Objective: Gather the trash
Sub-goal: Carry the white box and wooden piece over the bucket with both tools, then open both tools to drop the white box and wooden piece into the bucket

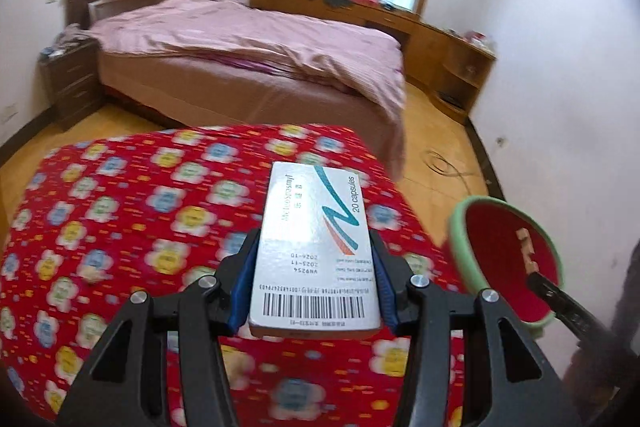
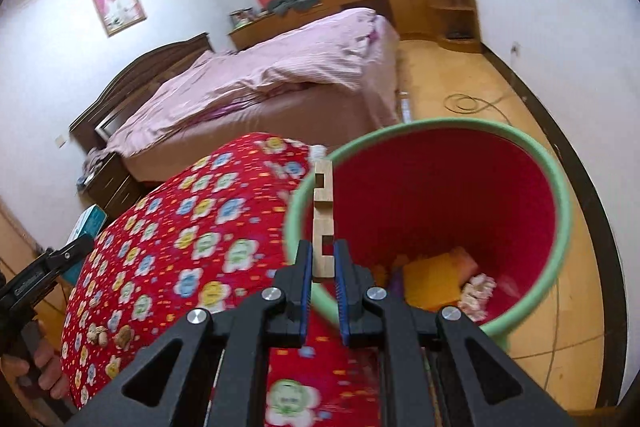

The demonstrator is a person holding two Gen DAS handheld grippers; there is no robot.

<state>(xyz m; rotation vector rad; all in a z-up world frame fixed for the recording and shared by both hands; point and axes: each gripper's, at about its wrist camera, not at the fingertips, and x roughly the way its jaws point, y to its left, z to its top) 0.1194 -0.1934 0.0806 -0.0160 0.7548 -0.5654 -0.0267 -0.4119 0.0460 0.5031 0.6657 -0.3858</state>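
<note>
Presently white medicine box clamped flat between left gripper pads, projected forward past fingertips. Red bin gripped by right gripper, pads closed on wooden block at green rim; red flowered cloth seen beneath fingers.

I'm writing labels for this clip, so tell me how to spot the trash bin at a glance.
Start at the table under the red flowered cloth; the trash bin sits at its edge, over the wooden floor. It is the round tub with a red inside and pale green rim, scraps lying at its bottom, and the right gripper holds a notched wooden piece at its rim.
</note>
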